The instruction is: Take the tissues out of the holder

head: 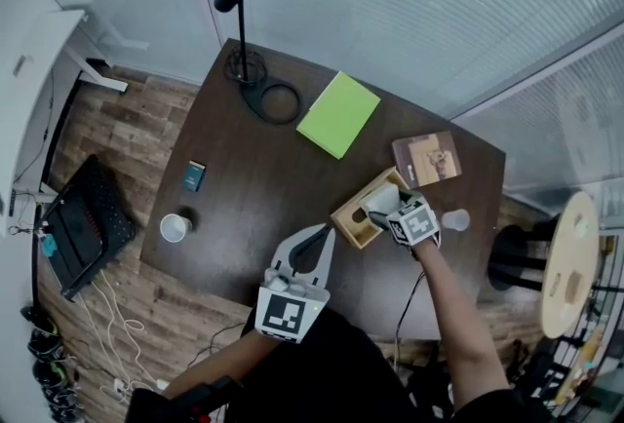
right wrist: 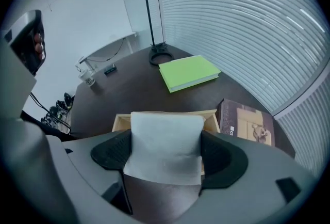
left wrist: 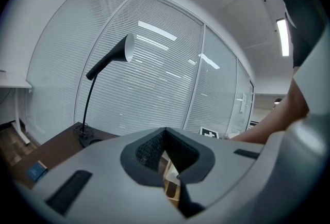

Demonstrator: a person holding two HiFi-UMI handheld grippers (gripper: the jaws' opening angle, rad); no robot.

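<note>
Now the right gripper (right wrist: 166,153) squeezes the tissues (right wrist: 165,130) from both sides, with its jaws wide and a pad pressed on each edge of the white stack. The tissues sit right over the open top of the holder (right wrist: 121,121), which stands on the table (head: 253,207). Their far end is at the holder's mouth, and it is hard to say if they are all the way out. Some things could go wrong from here. The stack is soft, so loose sheets could slip out of the squeeze and drop back in or fall on the table. The holder looks light and nothing holds it down, so it could tip or ride up if the tissues rub on its walls. A pull that leans to one side would make that more likely. A glass (head: 454,219) stands near the right hand, and a wide swing could knock it over. The brown box (right wrist: 247,122) is close too, just past the holder. The right gripper points steeply down at the holder, and the bare arm behind it reaches in from the near edge of the table. The left gripper (head: 322,236) is pinched closed with nothing in it. It lies almost flat, low at the near side of the table, and its tip points at the holder from just beside it without gripping it.
</note>
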